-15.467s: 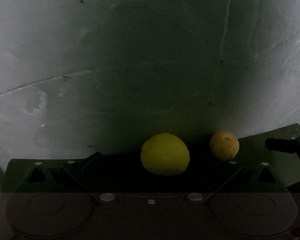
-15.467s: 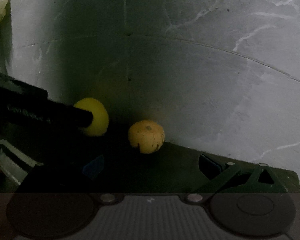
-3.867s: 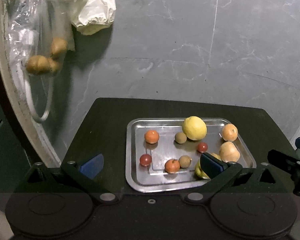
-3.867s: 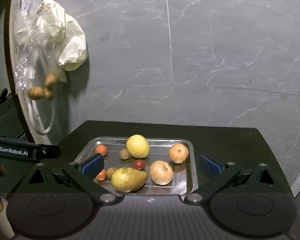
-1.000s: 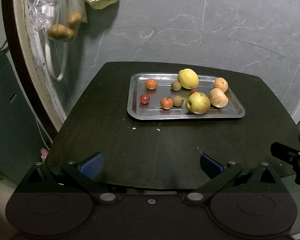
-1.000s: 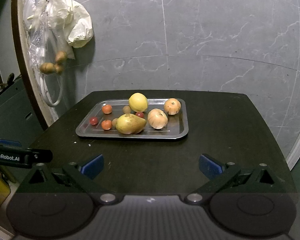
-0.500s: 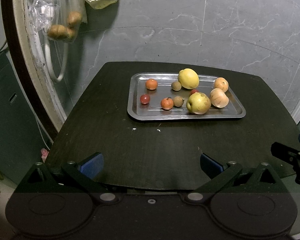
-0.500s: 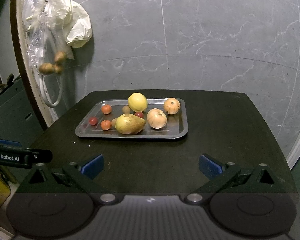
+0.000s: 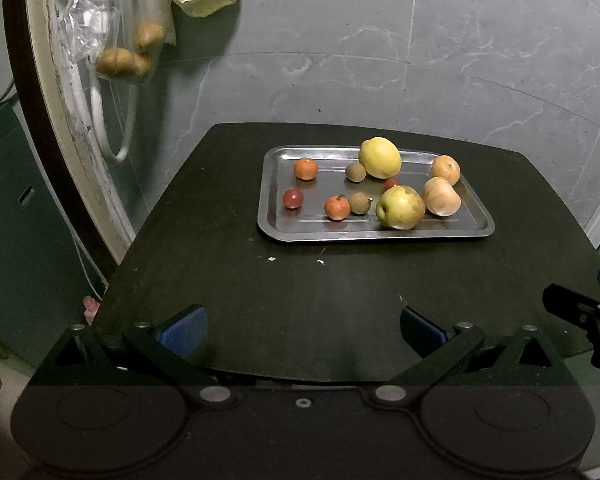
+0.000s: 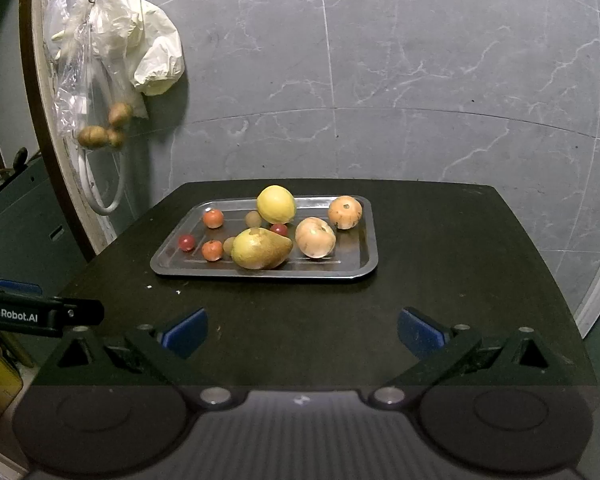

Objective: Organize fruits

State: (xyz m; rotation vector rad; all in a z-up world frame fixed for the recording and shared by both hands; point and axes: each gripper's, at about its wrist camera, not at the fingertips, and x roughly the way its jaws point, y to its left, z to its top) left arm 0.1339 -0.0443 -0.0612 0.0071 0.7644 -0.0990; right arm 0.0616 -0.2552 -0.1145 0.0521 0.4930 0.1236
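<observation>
A metal tray sits in the middle of the frame on a dark table, holding all the fruit: a lemon at the tray's far edge, a pear toward its near edge, two pale orange fruits at the right, and small red, orange and brown ones (too small to name) on the left half. The left gripper hangs at the lower middle of the frame, jaws spread wide and empty. The right gripper does likewise, well short of the tray. A plastic bag hangs at the upper left against the grey wall.
</observation>
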